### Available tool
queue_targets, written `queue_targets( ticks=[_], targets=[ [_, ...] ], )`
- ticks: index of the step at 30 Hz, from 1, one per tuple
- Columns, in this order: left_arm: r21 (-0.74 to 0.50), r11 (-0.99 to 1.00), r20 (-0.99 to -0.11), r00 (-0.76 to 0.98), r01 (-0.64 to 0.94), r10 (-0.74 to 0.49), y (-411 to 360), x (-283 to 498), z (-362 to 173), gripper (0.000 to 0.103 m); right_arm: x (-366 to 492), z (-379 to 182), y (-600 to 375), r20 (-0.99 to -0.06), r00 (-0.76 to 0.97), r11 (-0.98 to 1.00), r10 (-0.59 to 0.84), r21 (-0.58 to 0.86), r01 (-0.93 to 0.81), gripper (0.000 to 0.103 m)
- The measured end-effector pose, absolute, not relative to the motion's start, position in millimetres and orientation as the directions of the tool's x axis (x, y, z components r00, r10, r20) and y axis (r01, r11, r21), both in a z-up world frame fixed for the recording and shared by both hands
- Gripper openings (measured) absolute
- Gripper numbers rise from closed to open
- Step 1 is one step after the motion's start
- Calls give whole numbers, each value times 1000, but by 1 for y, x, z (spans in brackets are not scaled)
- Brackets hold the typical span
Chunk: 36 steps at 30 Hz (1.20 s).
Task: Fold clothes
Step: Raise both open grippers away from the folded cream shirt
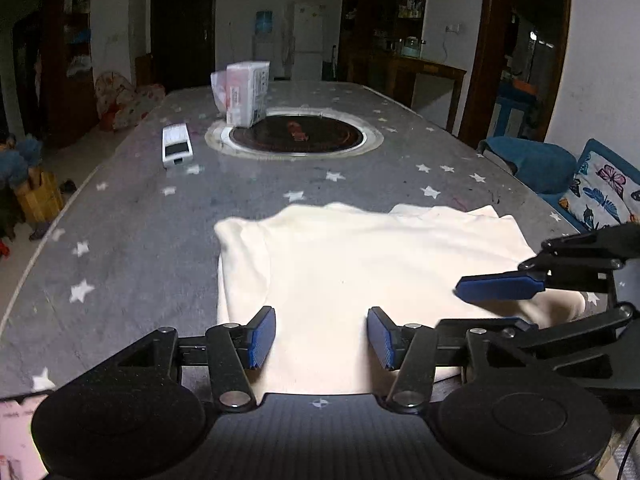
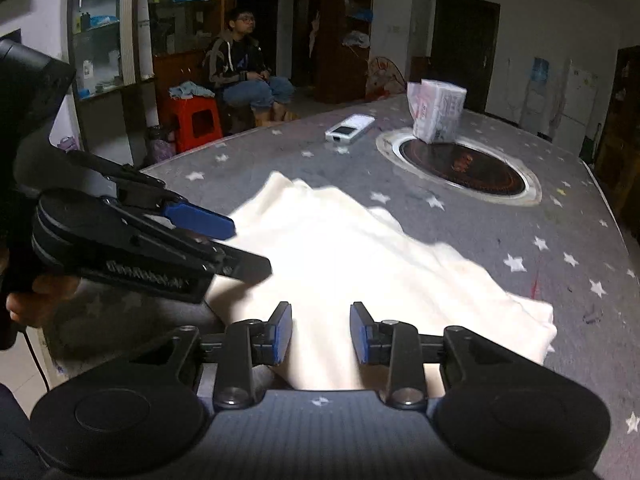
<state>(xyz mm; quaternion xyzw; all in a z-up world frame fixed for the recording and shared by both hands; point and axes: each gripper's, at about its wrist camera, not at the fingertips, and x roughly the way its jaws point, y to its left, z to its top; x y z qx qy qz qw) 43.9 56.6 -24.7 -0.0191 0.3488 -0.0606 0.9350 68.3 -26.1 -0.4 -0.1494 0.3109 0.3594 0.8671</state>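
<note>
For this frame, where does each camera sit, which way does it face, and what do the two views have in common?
Left wrist view: sits on the left gripper, faces down the table's length; the right gripper enters at right.
Right wrist view: sits on the right gripper, faces across the table toward a seated person; the left gripper and a hand enter at left.
Shared: cream garment, white device, packet, round inset.

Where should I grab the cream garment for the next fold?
Probably the near hem of the cream garment, taken from the table's near edge. It lies flat there, and both the left gripper and right gripper sit open over it.
</note>
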Motion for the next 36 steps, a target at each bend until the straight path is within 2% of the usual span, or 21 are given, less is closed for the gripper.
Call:
queue_targets(
  ticks=[4, 6, 7, 11, 19, 25, 33, 36],
  targets=[
    [-76, 994, -653, 749, 83, -112, 55, 44, -21, 61, 69, -3, -30, -654, 537, 706, 533, -6, -708, 35],
    [-77, 994, -655, 748, 72, -105, 56, 44, -18, 62, 68, 0, -31, -649, 538, 710, 538, 3, -705, 44],
    [-78, 995, -656, 748, 67, -101, 56, 44, -17, 62, 67, 1, -31, -647, 543, 713, 536, 2, -702, 44],
    [-80, 996, -660, 746, 45, -87, 56, 45, -11, 72, 66, 5, -34, -639, 560, 730, 528, 5, -683, 53],
    [-80, 997, -656, 752, 16, -65, 57, 39, -5, 83, 67, 8, -43, -640, 603, 794, 476, 18, -607, 59],
    [-71, 997, -640, 767, -1, -44, 57, 31, -1, 93, 65, 12, -46, -632, 629, 828, 454, 38, -559, 73],
    [-55, 998, -626, 779, -7, -29, 52, 24, 3, 103, 63, 12, -47, -626, 649, 852, 433, 48, -521, 79],
    [-61, 998, -628, 778, -20, -23, 52, 24, 3, 103, 63, 12, -49, -626, 652, 859, 428, 57, -509, 81]
  ],
)
